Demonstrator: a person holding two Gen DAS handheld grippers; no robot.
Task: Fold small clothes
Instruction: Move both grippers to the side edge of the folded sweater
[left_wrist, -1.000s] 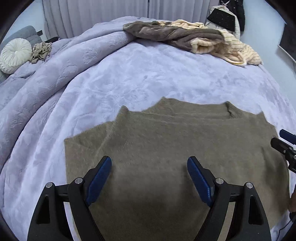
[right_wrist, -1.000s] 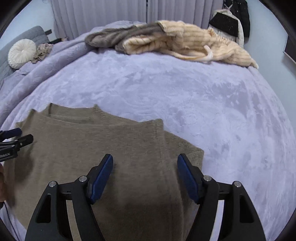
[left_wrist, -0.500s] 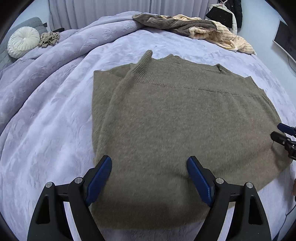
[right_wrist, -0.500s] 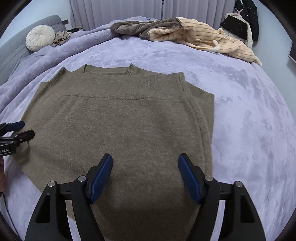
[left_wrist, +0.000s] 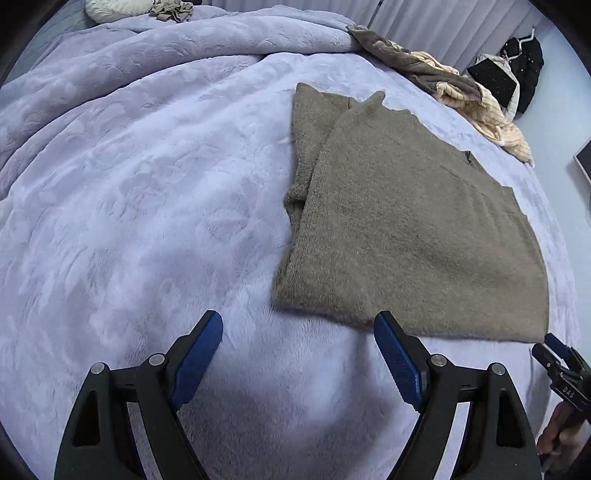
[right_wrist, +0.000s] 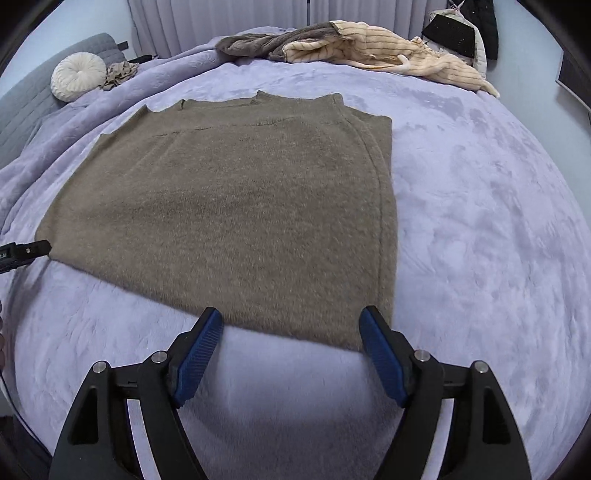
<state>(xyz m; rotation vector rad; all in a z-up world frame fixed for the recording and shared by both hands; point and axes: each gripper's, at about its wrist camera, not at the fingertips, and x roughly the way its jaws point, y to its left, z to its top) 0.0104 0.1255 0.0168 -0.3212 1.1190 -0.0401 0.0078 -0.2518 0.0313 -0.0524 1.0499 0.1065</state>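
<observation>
A fuzzy olive-brown knitted sweater (right_wrist: 236, 214) is lying folded on the lilac plush bed (right_wrist: 480, 229); left gripper (left_wrist: 298, 354) fingers are hovering spread, right gripper (right_wrist: 291, 349) fingers are opening, both empty.

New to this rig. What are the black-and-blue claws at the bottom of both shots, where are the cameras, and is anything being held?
No robot here: a person holds a two-finger gripper in each hand, each carrying a fisheye camera that looks along its fingers. One picture is from the left gripper, the other from the right gripper. On the lilac bedspread lies a brown sweater, spread flat with its sleeves tucked in. Spare clothes are piled at the far edge, and a round cushion sits beside them. Neither gripper holds anything: the left is open, and the right's jaws are opening just short of the sweater's near edge.
</observation>
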